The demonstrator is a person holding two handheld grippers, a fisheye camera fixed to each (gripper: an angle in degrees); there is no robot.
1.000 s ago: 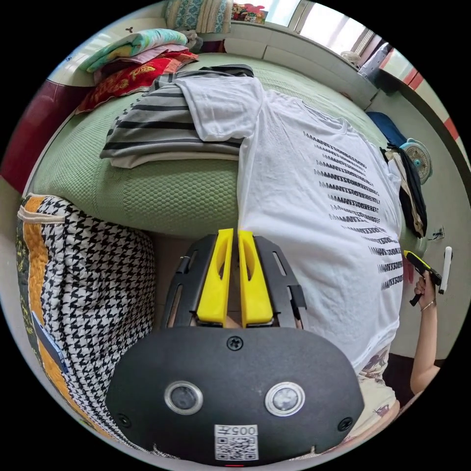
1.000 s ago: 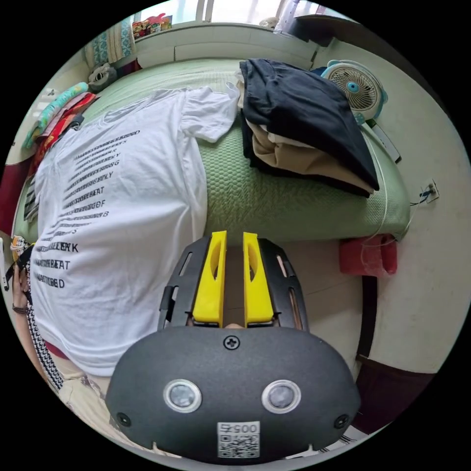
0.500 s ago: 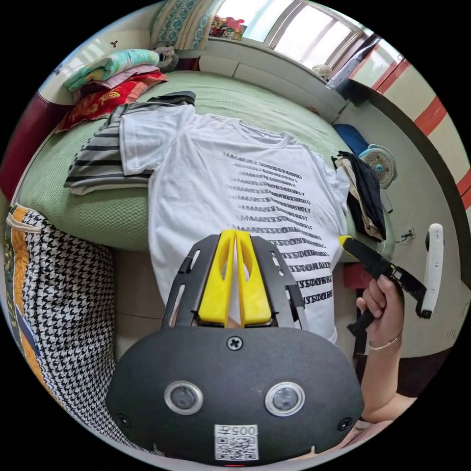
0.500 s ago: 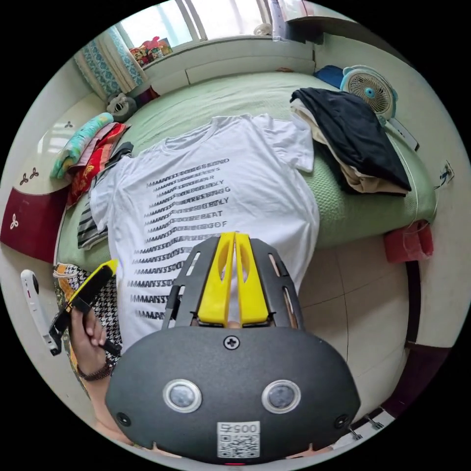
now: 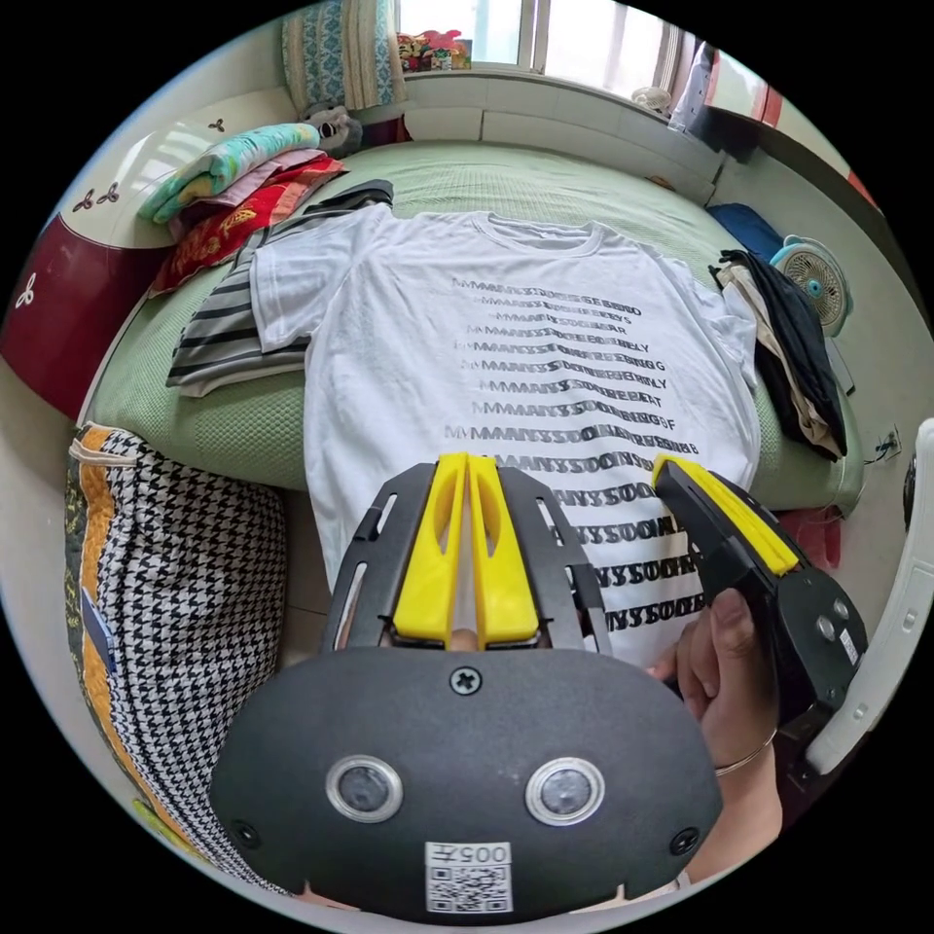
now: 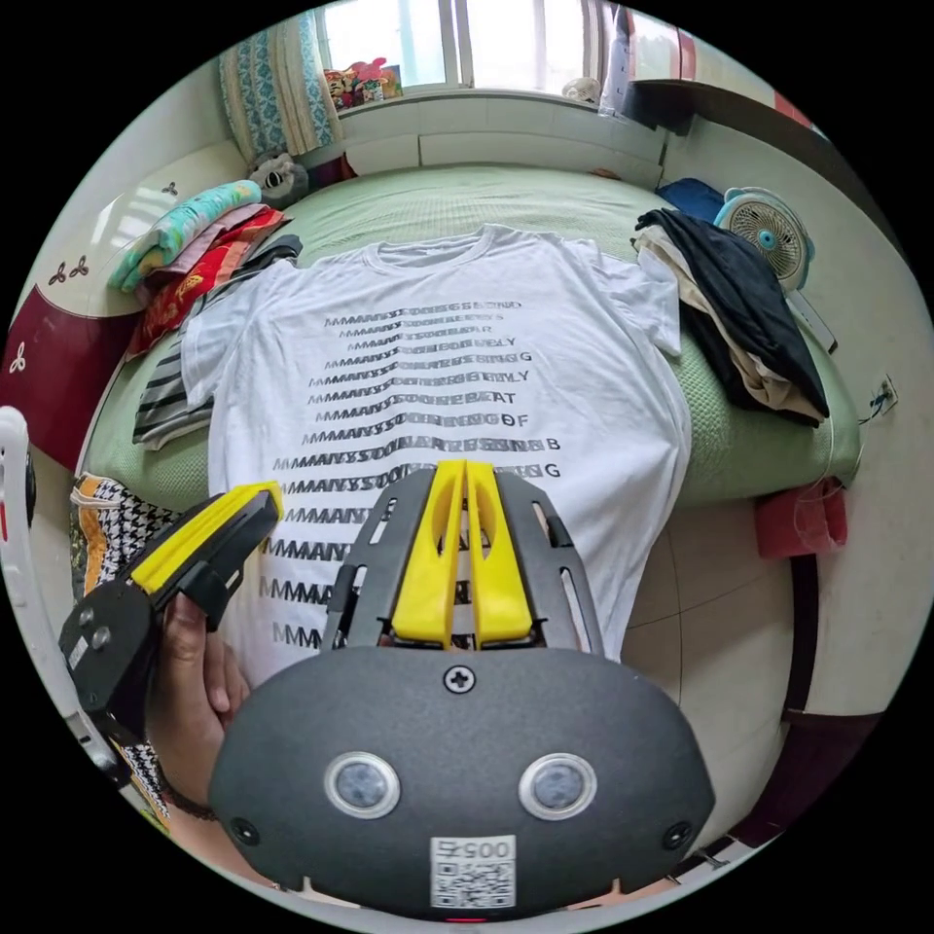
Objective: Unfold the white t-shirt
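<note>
The white t-shirt [image 5: 545, 292] with rows of black lettering lies spread flat, front up, on the green bed [image 5: 243, 428]. Its hem hangs over the bed's near edge. My left gripper [image 5: 467, 457] is shut in front of the hanging hem, nothing visibly between its yellow jaws. To its right, a hand holds the right gripper [image 5: 671, 465]. In the right gripper view the t-shirt [image 6: 457, 282] lies the same way on the bed [image 6: 749, 438]. My right gripper [image 6: 464, 465] is shut over the lower lettering, and the left gripper [image 6: 268, 491] is beside it.
A striped garment [image 5: 224, 331] lies under the shirt's left sleeve, with folded colourful bedding [image 5: 233, 175] behind it. A stack of dark and beige clothes [image 6: 739, 302] and a small fan [image 6: 769, 229] sit at the right. A houndstooth bag [image 5: 175, 584] stands on the floor at the left.
Both grippers have come in from the shirt's two sides to sit side by side before the hem. Their jaws have closed the small gap. The shirt lies as before.
</note>
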